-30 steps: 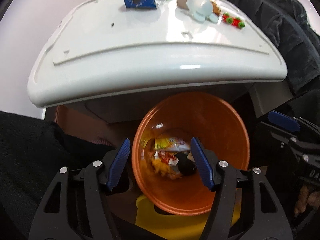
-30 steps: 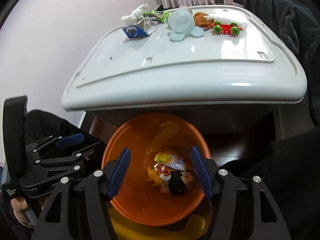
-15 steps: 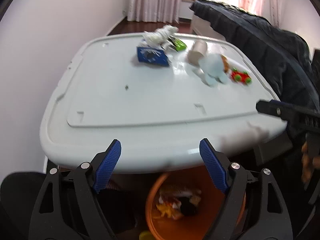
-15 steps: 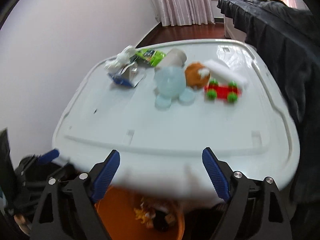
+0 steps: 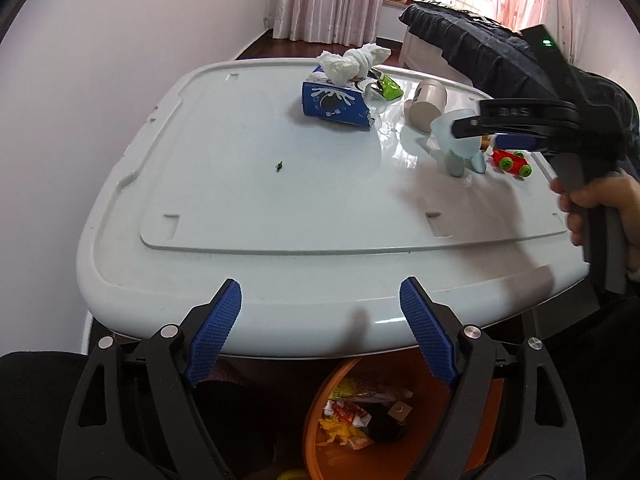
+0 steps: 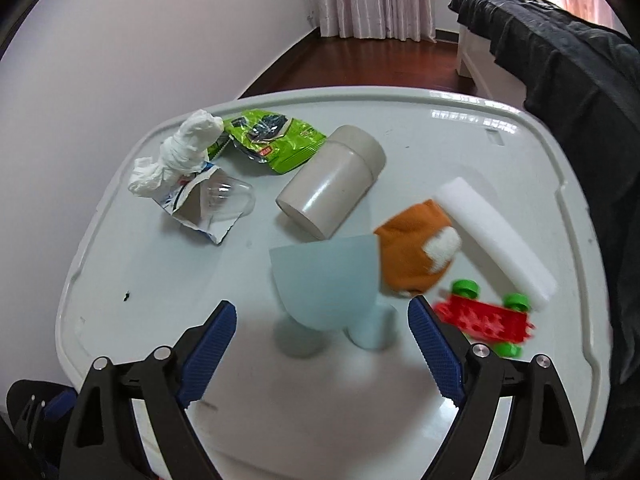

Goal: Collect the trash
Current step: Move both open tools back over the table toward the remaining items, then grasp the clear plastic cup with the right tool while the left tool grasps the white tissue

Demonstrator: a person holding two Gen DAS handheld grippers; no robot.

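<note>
Left hand-held gripper (image 5: 320,320) spread wide over the desk (image 5: 280,184) edge, right hand-held gripper (image 6: 322,334) spread, empty, tissue (image 6: 180,152) and wrapper (image 6: 272,140) at eleven o'clock, bin (image 5: 320,452) below.

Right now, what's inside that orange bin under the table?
The bin holds crumpled wrappers, yellow and red, and something black. The table and left gripper cover the rest.

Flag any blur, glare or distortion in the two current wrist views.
Left wrist: sharp, fisheye bends the white table edge, window glare streaks near the beige cup. Right wrist: motion blur smears the red toy car and pale blue toy; far objects sharper; glare at the table's far rim.
</note>
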